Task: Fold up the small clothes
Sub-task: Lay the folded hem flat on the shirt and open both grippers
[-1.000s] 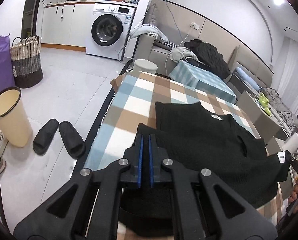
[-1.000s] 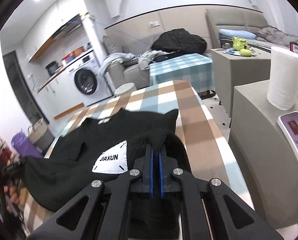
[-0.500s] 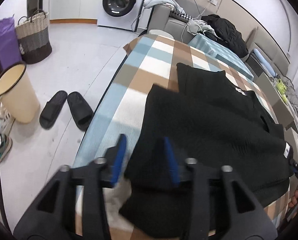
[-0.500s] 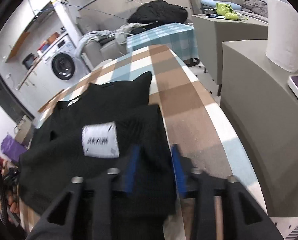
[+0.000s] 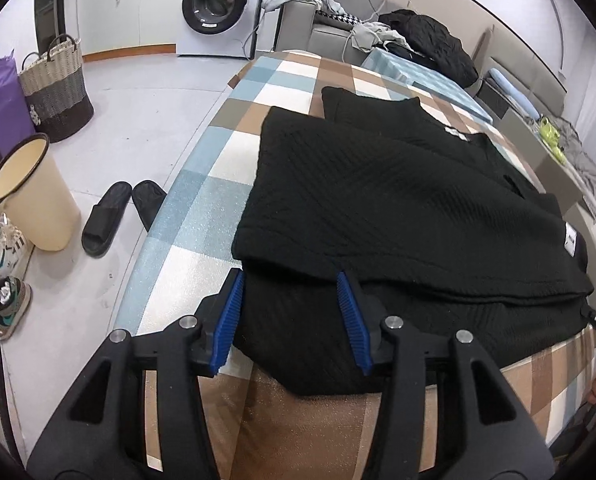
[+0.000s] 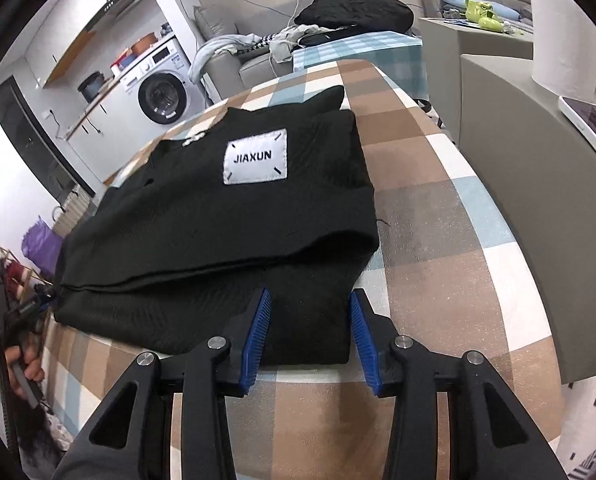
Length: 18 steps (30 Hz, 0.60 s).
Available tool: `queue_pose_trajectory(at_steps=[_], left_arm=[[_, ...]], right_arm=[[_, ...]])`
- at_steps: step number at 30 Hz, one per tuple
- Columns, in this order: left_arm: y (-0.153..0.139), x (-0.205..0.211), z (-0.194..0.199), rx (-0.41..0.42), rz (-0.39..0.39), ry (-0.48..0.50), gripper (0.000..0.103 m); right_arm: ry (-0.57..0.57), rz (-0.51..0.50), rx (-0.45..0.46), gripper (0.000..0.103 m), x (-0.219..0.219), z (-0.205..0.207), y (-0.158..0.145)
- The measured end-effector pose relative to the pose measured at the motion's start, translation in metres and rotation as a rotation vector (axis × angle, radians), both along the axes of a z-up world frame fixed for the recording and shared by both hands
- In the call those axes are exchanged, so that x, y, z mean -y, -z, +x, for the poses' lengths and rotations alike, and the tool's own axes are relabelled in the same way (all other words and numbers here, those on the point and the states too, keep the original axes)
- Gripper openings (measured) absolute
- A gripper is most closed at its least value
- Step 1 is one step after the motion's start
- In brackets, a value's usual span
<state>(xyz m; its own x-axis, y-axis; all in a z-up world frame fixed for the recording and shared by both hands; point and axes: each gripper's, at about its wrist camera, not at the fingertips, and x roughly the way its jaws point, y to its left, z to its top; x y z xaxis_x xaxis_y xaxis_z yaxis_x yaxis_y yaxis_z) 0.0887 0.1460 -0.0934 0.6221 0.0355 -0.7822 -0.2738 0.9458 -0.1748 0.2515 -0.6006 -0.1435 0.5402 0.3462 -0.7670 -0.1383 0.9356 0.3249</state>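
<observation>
Lying folded on the checked table (image 5: 202,200): one black knit sweater (image 5: 397,216), upper layer doubled back over the lower, folded edge running across the near side. White patch (image 6: 255,156) reading "JIAXUN" faces up on the top layer in the right wrist view; a small white neck label (image 5: 455,133) shows near the far collar.

Left gripper (image 5: 292,316): jaws spread wide, blue pads either side of the sweater's near corner, gripping nothing.

Right gripper (image 6: 309,338): jaws likewise spread, straddling the opposite near corner of the lower layer, nothing pinched.

Surroundings, left wrist view: washing machine (image 5: 214,4), woven basket (image 5: 54,88), cream bin (image 5: 32,196), pair of black slippers (image 5: 122,212) on the floor.

Surroundings, right wrist view: paper towel roll (image 6: 563,36) and phone (image 6: 593,120) on a grey counter (image 6: 537,184) beside the table.
</observation>
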Motion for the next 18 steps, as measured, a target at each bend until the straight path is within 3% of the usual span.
queue_pose_trajectory(at_steps=[4, 6, 10, 13, 18], left_arm=[[-0.004, 0.005, -0.002, 0.005, 0.030, 0.028, 0.040], [-0.005, 0.008, -0.002, 0.011, 0.039, 0.046, 0.028], [-0.003, 0.013, -0.004, 0.015, 0.084, 0.072, 0.014], [-0.004, 0.017, -0.005, 0.008, 0.116, 0.084, 0.009], [-0.006, 0.019, -0.014, 0.000, 0.126, 0.092, 0.007]], right_arm=[[-0.009, -0.026, 0.009, 0.042, -0.006, 0.000, 0.000], [-0.016, -0.040, 0.019, 0.041, -0.009, -0.002, 0.000], [-0.035, -0.085, 0.048, 0.030, -0.017, -0.001, -0.001], [-0.044, -0.105, 0.069, 0.023, -0.020, -0.001, 0.000], [-0.042, -0.085, 0.056, 0.020, -0.014, -0.002, 0.000]])
